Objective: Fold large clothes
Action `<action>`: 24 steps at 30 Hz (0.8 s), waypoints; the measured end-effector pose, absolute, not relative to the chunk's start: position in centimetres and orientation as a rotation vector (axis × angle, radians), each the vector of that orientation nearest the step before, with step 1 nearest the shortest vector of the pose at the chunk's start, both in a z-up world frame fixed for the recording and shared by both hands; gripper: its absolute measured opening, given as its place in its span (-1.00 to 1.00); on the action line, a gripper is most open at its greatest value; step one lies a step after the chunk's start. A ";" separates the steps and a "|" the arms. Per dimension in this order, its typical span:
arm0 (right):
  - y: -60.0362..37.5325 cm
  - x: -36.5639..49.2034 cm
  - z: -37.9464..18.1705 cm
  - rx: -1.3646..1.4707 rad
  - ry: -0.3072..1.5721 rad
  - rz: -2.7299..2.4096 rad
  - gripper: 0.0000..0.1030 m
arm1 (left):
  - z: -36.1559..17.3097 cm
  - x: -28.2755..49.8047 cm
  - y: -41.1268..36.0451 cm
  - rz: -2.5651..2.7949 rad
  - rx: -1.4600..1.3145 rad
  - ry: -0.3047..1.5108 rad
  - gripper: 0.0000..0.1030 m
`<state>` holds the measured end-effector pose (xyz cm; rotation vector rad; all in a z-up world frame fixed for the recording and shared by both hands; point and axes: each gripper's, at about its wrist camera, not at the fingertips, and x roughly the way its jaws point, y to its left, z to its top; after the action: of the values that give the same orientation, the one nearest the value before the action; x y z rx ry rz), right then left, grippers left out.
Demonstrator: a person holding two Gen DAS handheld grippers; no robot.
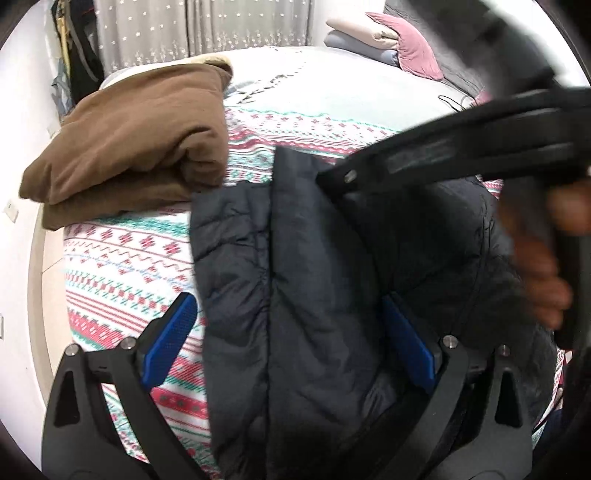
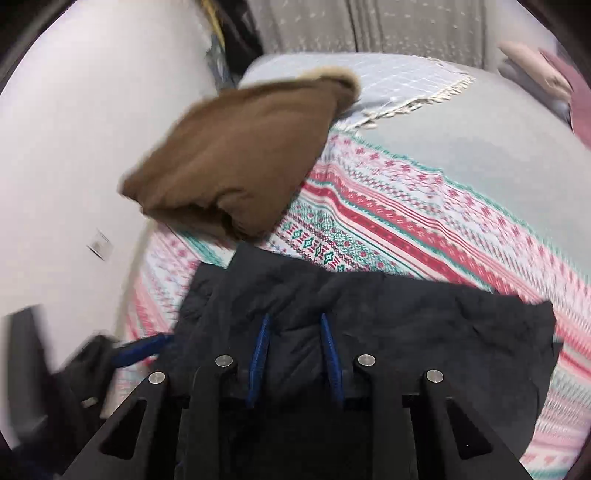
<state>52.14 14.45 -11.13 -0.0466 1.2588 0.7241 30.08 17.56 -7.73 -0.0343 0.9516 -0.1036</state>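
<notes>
Navy puffer jacket spread on a bed's red-and-teal patterned blanket. Left gripper wide open astride it. Right gripper pinching a fold of the jacket. Beyond: folded brown coat, star-print curtain, stacked pillows, white wall.

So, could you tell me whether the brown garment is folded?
Folded: the brown garment lies doubled in stacked layers on the bed.
</notes>
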 end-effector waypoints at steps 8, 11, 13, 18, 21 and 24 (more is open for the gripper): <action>15.8 53.2 -16.6 -0.057 1.327 0.669 -0.49 | -8.8 30.1 18.4 -0.094 -0.051 0.981 0.93; 15.4 53.3 -17.6 -0.023 1.313 0.658 -0.50 | -9.0 30.7 18.2 -0.098 -0.046 0.993 0.93; 15.5 53.2 -17.5 -0.041 1.294 0.640 -0.50 | -9.1 30.6 18.0 -0.096 -0.031 0.998 0.93; 13.3 51.3 -13.5 -0.051 1.208 0.614 -0.43 | -8.4 30.4 18.5 -0.123 -0.033 0.999 0.93; 8.2 48.8 -9.1 0.020 1.140 0.604 -0.21 | -7.9 30.3 18.8 -0.107 -0.001 0.976 0.93; 2.4 46.1 -7.4 0.090 1.117 0.532 0.01 | -7.3 30.9 18.9 -0.081 0.022 0.963 0.93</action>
<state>46.08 2.39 -7.40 0.0903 1.1172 0.5318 30.92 18.88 -7.30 0.0220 0.9631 -0.0810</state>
